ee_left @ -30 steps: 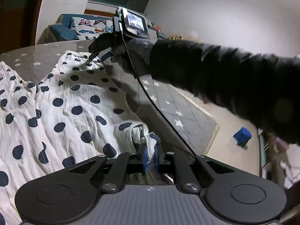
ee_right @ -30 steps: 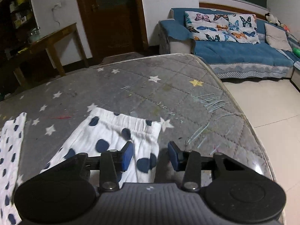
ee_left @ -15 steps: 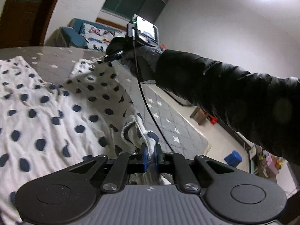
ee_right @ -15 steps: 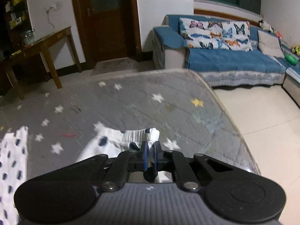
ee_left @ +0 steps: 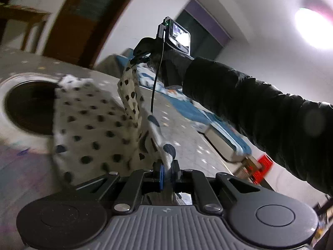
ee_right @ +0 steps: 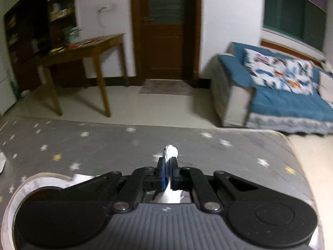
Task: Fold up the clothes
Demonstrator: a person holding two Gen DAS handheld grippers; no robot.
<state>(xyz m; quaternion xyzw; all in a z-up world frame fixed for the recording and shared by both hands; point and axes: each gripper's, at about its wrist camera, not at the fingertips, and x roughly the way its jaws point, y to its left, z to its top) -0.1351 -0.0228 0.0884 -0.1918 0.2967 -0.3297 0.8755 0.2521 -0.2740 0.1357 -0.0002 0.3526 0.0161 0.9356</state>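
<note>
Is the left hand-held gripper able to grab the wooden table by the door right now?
Probably not. The left hand-held gripper is shut on the spotted cloth, and the table stands well off across the floor.

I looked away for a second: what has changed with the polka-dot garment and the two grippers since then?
The right gripper, open over the waistband a second ago, has shut on the polka-dot garment. Both grippers have lifted it off the star-print mattress, so it now hangs between them. The left gripper stays clamped on its edge.
</note>
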